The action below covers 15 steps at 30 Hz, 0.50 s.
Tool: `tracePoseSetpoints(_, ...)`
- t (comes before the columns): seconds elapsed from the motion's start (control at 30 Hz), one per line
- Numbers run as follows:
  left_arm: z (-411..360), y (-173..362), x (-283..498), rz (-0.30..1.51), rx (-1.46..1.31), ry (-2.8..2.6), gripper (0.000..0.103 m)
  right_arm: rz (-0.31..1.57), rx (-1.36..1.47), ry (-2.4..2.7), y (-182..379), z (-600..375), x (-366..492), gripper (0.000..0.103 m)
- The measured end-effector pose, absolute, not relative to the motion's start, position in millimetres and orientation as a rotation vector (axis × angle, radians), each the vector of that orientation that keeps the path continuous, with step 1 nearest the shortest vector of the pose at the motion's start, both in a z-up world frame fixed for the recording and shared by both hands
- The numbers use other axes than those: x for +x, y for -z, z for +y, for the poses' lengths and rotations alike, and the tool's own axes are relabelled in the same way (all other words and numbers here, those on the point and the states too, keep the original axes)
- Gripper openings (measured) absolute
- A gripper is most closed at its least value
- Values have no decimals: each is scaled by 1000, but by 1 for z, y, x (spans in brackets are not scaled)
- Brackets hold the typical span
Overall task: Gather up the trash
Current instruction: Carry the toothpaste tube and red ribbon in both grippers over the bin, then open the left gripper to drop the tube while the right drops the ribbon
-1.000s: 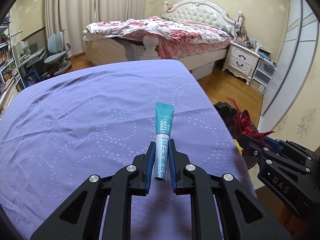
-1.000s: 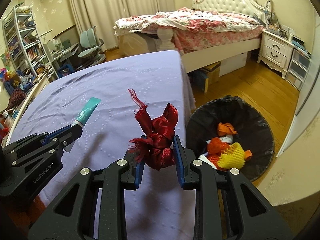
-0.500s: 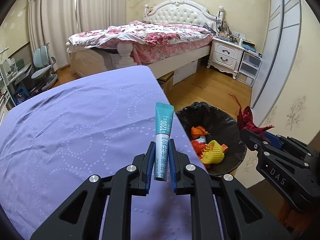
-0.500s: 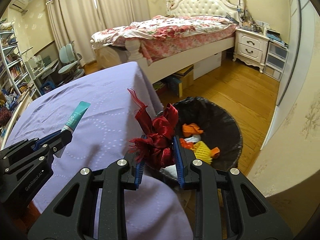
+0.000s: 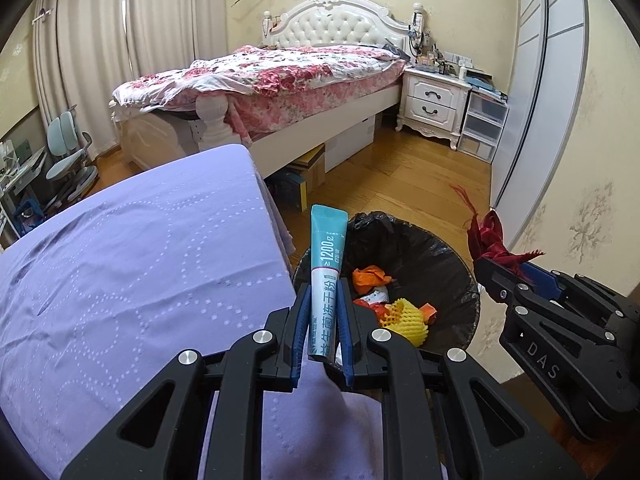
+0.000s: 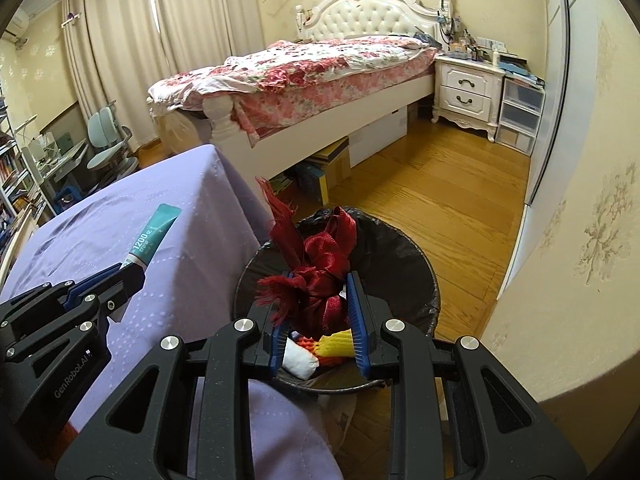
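Left wrist: my left gripper [image 5: 323,314] pinches a teal sachet [image 5: 326,280] upright at the table's corner beside the bin [image 5: 448,248].
Right wrist: my right gripper [image 6: 318,312] clamps red mesh [image 6: 320,276] above the bin. Drop step; next, open both over it.

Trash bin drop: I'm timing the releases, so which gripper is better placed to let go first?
Right. The right gripper holds the red ribbon directly over the trash bin; the left gripper, holding the teal sachet, looks nearer the bin's rim beside the purple tablecloth.
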State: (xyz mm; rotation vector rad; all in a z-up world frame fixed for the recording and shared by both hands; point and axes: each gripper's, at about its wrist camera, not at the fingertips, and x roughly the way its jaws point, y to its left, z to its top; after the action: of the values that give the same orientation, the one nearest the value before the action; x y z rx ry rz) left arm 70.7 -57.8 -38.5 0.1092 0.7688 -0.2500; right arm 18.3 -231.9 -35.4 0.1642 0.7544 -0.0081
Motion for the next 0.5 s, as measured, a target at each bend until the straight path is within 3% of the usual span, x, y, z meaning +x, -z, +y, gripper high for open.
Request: tracePoseSetpoints(0.5, -81, 56, 100, 818, 145, 230, 16, 795, 201, 25, 51, -248, 47, 27)
